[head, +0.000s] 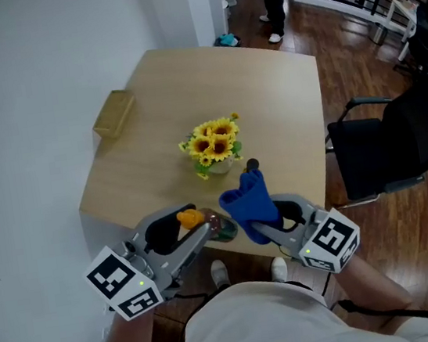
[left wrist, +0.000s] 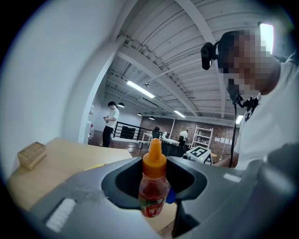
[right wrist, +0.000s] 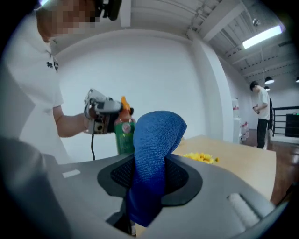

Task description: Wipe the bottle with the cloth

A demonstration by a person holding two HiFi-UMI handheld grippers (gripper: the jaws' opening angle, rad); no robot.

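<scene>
Head view: we count two grippers, one bottle, one cloth. The left gripper has its jaws partway closed, clamped on the bottle. The right gripper pinches the blue cloth just beside the bottle; we cannot tell if they touch. One sunflower bunch stands beyond both tips, and one box lies further ahead to the left on the table.

Left gripper view: bottle upright between the jaws, orange cap up, base hidden behind the jaw body.

Right gripper view: cloth stands up between the jaws, lower end cut off, covering part of the bottle beyond. Label unreadable.

place: loft office | cues: wooden table, black office chair, strip lights, brick wall
</scene>
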